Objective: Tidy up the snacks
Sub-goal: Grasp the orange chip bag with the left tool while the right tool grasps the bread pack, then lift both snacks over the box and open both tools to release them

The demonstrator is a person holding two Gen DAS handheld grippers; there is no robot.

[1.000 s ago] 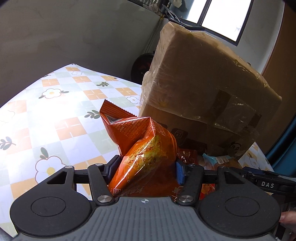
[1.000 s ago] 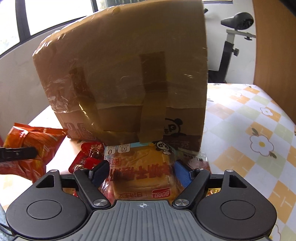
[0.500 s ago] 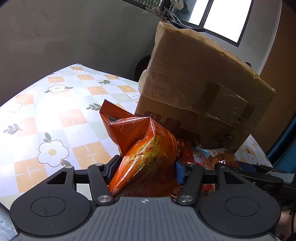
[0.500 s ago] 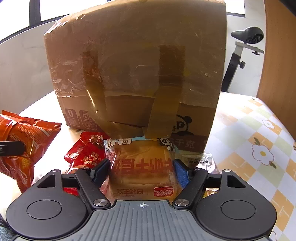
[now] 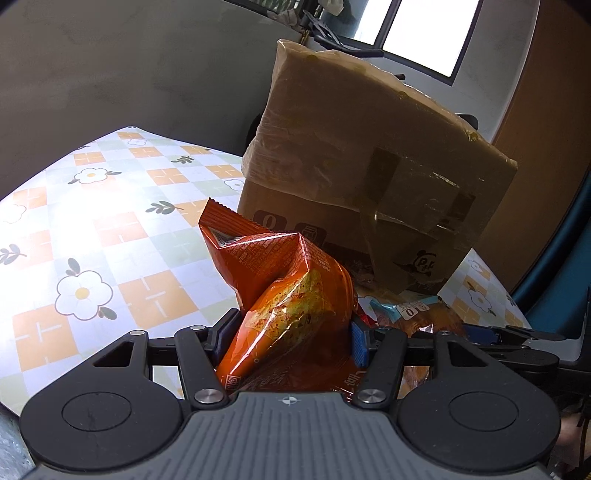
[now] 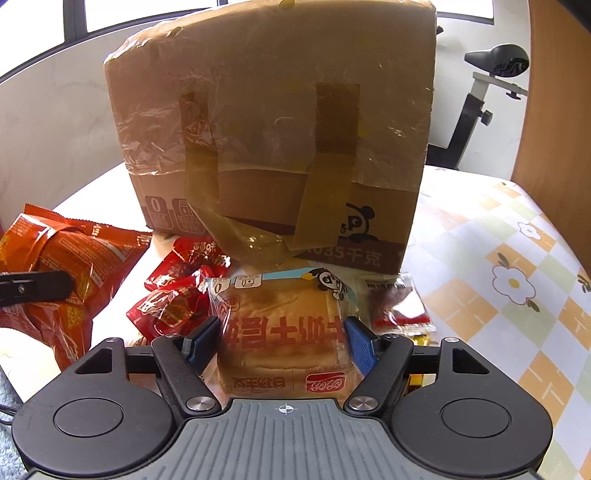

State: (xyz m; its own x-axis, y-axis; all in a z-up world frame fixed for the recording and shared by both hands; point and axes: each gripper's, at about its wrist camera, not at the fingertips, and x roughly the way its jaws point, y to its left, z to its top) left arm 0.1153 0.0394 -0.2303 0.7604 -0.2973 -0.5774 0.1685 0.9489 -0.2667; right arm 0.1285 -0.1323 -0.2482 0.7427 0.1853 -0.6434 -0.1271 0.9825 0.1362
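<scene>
Left tool [image 5: 286,338] clamped on orange chip bag [image 5: 291,295]; right tool [image 6: 282,341] astride bread pack [image 6: 284,332], pads touching its wrapper. Red packets [image 6: 177,295] alongside on flower-checked worktop [image 5: 103,229]. Beyond, taped cardboard box [image 6: 273,129], exercise bike [image 6: 491,85], window [image 5: 424,33].

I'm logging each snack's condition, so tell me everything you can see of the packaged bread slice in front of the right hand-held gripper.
The packaged bread slice is a square, golden-brown toast slice sealed in clear plastic with a blue top strip, a cartoon mascot and red print. It lies flat on the table against the taped cardboard box, between the right hand-held gripper pads, which touch its sides. Small red snack packets lie beside it.
</scene>
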